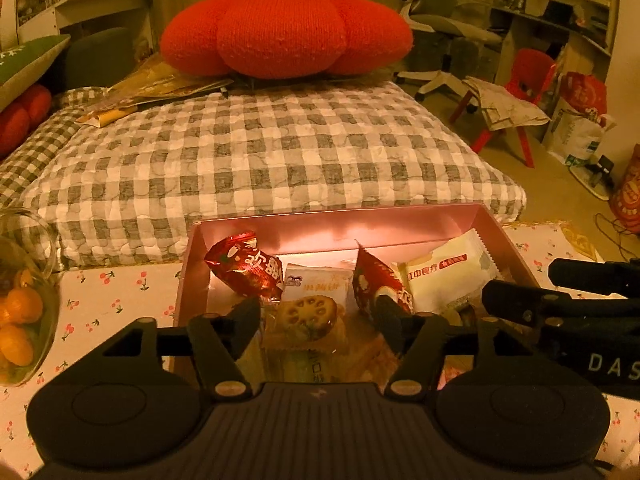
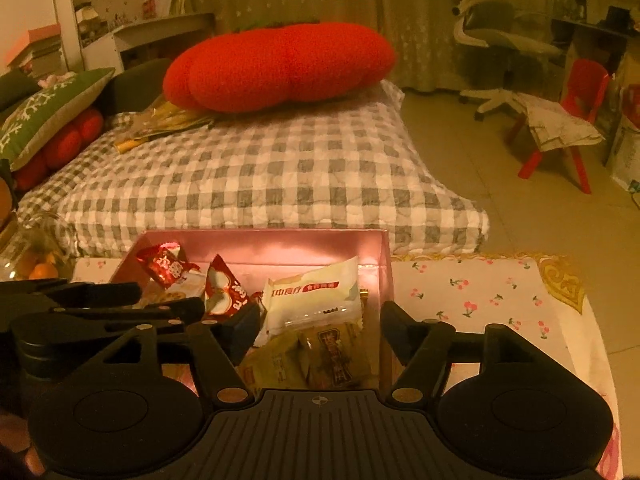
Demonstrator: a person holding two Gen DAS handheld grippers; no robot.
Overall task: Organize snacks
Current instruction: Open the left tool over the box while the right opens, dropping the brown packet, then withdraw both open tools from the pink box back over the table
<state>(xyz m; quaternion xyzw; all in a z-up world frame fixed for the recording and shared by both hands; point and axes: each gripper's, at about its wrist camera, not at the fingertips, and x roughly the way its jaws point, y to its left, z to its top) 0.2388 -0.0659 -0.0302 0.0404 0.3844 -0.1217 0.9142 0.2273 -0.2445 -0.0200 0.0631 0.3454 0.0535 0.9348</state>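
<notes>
A pink box (image 1: 340, 214) (image 2: 260, 234) sits on the cherry-print tablecloth (image 2: 480, 296) and holds several snack packets. My left gripper (image 1: 318, 320) hangs open over the box's left half. A clear packet picturing lotus root (image 1: 310, 312) lies between its fingers, and the pads do not press on it. Two red packets (image 1: 244, 268) (image 1: 380, 284) lean on either side, and a white packet (image 1: 444, 276) lies to the right. My right gripper (image 2: 320, 328) is open over the box's right half, above the white packet (image 2: 316, 300), a brown packet (image 2: 336, 356) and a yellow one (image 2: 276, 364). Its right finger stands by the box's right wall.
A glass bowl of oranges (image 1: 20, 312) stands at the table's left edge. Behind the box lies a grey checked mattress (image 1: 260, 152) with a big red cushion (image 1: 284, 32). A red chair (image 1: 528, 80) and an office chair (image 2: 492, 36) stand on the floor to the right.
</notes>
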